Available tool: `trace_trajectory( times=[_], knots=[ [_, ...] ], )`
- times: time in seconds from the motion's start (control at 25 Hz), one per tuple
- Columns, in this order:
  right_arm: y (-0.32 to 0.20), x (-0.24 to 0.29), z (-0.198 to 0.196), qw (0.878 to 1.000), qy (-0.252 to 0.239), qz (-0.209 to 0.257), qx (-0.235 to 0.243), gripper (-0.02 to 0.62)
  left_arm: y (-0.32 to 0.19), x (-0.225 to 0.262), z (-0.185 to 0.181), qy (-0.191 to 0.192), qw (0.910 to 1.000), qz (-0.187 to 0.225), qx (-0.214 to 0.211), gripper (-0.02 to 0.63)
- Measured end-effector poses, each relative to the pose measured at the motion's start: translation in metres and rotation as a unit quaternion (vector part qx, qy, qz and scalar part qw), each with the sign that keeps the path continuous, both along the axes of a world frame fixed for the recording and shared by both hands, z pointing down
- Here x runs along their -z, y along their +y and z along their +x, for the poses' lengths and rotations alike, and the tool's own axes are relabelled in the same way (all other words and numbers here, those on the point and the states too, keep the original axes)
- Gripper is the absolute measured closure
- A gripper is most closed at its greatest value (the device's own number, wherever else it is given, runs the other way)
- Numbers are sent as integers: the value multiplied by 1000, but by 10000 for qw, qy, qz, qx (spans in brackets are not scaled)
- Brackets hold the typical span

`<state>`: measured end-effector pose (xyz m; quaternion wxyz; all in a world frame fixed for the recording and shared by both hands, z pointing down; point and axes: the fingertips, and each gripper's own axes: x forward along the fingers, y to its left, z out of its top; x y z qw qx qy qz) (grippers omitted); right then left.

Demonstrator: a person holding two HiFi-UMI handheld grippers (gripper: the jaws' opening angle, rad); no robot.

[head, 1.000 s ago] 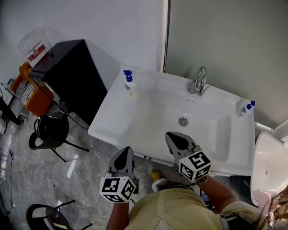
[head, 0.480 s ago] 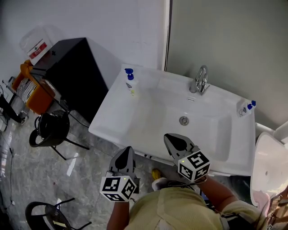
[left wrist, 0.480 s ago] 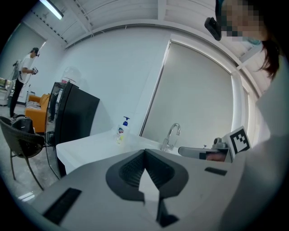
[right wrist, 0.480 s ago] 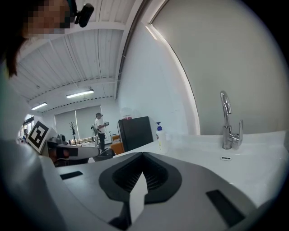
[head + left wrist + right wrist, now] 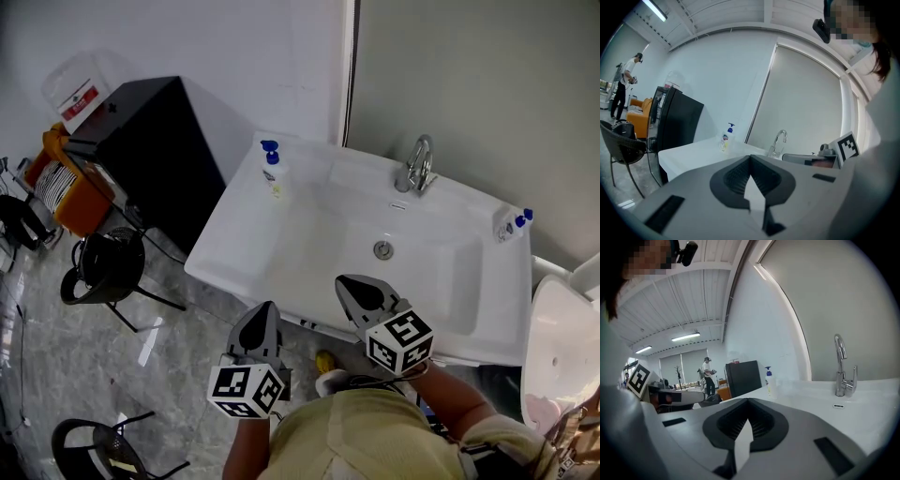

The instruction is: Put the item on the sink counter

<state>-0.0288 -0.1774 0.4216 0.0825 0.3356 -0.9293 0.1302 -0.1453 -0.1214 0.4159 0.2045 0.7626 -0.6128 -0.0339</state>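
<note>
A: Sink counter (image 5: 220,262): its front edge runs just ahead of the left gripper (image 5: 264,309), and the right gripper (image 5: 347,283) overlaps it. Black cabinet (image 5: 141,141) stands past the left edge.

B: Both pairs of jaws are closed, holding nothing. Pump bottle (image 5: 271,169) stands back-left on the counter. Only the gripper views show a distant person (image 5: 708,373).
</note>
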Motion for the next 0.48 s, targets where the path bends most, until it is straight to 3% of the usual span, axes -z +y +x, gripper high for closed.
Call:
trace_trajectory(
  times=[0.48],
  knots=[
    [-6,-1,-1,10000,52,-49,55,574,0,4,2,-40,10000,12,42,569]
  ],
)
